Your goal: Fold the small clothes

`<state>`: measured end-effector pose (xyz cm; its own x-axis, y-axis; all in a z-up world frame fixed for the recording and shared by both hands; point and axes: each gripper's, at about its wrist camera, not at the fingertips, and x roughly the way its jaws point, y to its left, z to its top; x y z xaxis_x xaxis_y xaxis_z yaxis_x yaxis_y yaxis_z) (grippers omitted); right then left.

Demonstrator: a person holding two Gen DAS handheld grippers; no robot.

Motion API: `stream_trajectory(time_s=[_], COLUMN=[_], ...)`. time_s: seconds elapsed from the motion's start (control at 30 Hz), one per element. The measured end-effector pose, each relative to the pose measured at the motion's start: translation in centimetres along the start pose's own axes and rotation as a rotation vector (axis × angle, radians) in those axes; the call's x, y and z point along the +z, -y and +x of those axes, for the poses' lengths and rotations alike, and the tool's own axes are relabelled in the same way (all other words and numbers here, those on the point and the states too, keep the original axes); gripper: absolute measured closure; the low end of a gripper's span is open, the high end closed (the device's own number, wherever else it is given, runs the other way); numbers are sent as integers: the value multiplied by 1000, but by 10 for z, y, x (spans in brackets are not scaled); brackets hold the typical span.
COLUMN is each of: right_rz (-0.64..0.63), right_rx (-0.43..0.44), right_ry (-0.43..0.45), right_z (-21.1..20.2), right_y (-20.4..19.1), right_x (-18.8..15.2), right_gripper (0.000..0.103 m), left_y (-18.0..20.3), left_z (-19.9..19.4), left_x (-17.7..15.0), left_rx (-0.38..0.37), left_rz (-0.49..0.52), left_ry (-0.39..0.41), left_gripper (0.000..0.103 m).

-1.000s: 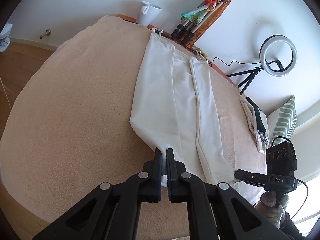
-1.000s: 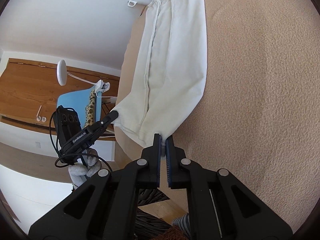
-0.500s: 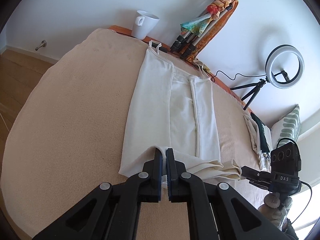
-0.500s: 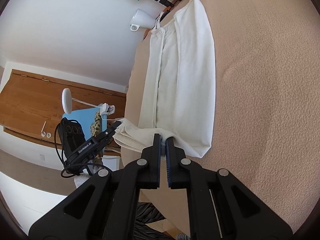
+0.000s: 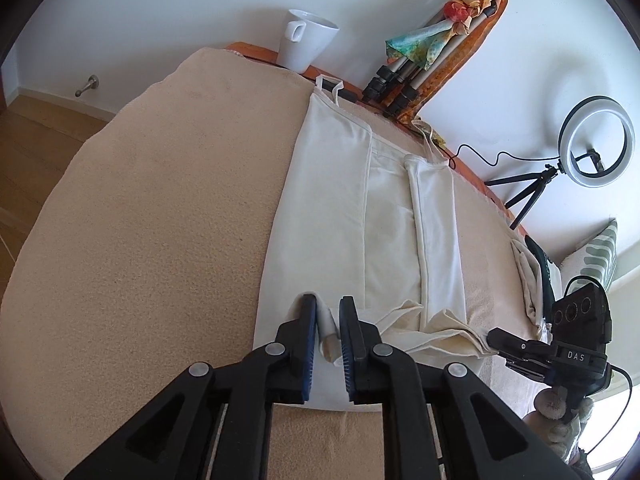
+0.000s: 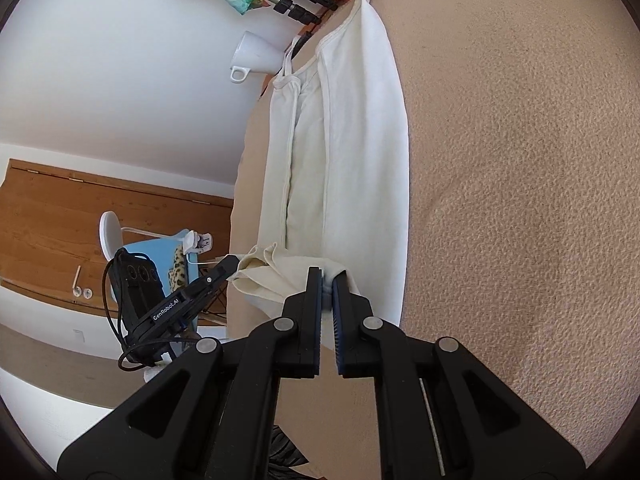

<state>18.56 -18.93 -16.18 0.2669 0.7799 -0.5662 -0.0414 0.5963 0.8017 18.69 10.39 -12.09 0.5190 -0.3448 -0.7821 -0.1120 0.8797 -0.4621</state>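
A cream strappy top (image 5: pixel 332 200) lies lengthwise on a beige towel-covered table (image 5: pixel 160 220), both long sides folded inward. Its bottom hem is folded up over the body. My left gripper (image 5: pixel 328 304) has its jaws slightly parted, with a fold of the hem still lying between them. My right gripper (image 6: pixel 327 280) is shut on the other hem corner, and it shows in the left wrist view (image 5: pixel 496 340) at the bunched hem. The top in the right wrist view (image 6: pixel 348 140) stretches away toward its straps.
A white mug (image 5: pixel 304 40), tripod legs with a colourful scarf (image 5: pixel 424 52) and a cable sit along the table's far edge. A ring light (image 5: pixel 596 140) and a patterned cushion (image 5: pixel 596 256) stand at right. More folded clothes (image 5: pixel 532 280) lie at the right table edge.
Both grippers carried the hem forward over the top's body, folding it up. The left gripper's jaws have parted from tightly shut.
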Motion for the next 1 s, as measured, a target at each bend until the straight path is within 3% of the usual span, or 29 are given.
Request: stream_trajectory(time_s=[0.07,0.1,0.17,0.43,0.57,0.93,1.0], right_rz=[-22,-38,-85,-259,-280,-326,-341], right_rx=[-20,-32,-70,-185,-237,-252,-243], right_ry=[0,-6,22,76,64,64,53], right_z=[1,1,-5,-12,-5,4,9], right_y=[-4,-8,-16,-46,-45,-49,-51], right_x=[2,3,2,-8,-8,7,11], right_gripper=[91,78,63,62,62,63,68], left_y=[0,0,-1,1,2,17,17], left_z=[-7,-11,-18,-14,-4,17,22], left_x=[1,0,-1,-12,-12,15,21], left_rx=[24,31,38,63,65,36,33], left_rz=[9,13,24,69,72,117,115], left_ry=[30,45,67,46,24,12,15], left_gripper=[77,76,76,76,76,74,73])
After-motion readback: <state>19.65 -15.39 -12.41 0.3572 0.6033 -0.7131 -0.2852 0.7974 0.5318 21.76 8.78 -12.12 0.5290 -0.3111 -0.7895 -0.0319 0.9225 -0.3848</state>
